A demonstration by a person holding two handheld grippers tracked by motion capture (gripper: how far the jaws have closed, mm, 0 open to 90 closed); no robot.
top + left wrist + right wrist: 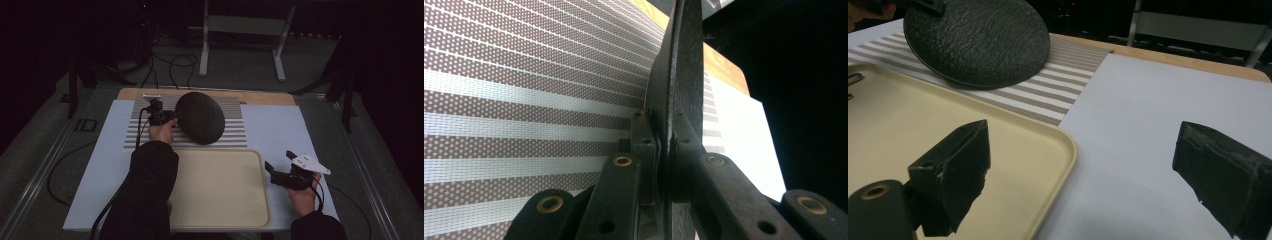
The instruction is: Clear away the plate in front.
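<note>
A round black textured plate [200, 117] is tilted above the striped placemat [235, 132], with my left gripper [172, 118] shut on its left rim. In the left gripper view the plate's edge [679, 80] stands clamped between the two jaws of that gripper [664, 142]. My right gripper [279, 162] hangs open over the white sheet, right of the beige tray [220, 187], nothing between its fingers [960, 170]. The right gripper view shows the plate [978, 40] lifted off the placemat [1048, 90] at the far left.
A white sheet [280, 125] covers the wooden tabletop [265, 97]. The beige tray's corner [1048, 145] lies just left of my right gripper. A metal stand [242, 30] and cables [170, 65] are on the floor beyond the table.
</note>
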